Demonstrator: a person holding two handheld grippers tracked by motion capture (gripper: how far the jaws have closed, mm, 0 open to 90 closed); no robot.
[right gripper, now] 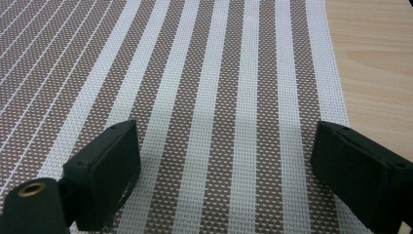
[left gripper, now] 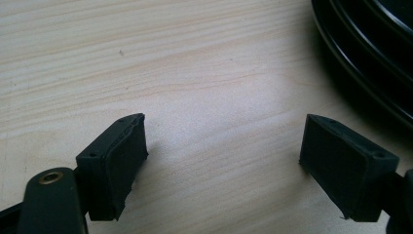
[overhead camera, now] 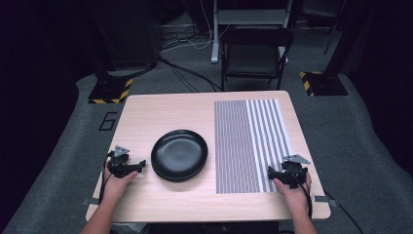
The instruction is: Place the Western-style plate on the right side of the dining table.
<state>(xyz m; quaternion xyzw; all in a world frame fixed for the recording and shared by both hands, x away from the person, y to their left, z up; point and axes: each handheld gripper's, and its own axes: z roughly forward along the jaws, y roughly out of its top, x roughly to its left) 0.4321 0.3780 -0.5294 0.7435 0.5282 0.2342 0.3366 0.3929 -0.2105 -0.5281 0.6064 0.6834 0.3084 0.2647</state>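
One black plate (overhead camera: 179,155) is lying on the table (overhead camera: 160,109) left of one striped mat (overhead camera: 248,144), while the left gripper (overhead camera: 142,164) and right gripper (overhead camera: 271,171) are resting near it with jaws apart, holding nothing.

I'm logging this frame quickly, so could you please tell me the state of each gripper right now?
Left gripper: open, holding nothing, over bare table beside the black plates.
Right gripper: open, holding nothing, over the striped placemat.

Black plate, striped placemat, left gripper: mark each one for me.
black plate (overhead camera: 179,155), high view, centre of its dish.
striped placemat (overhead camera: 243,141), high view, middle of the weave.
left gripper (left gripper: 224,161), left gripper view, midway between its open jaw tips.
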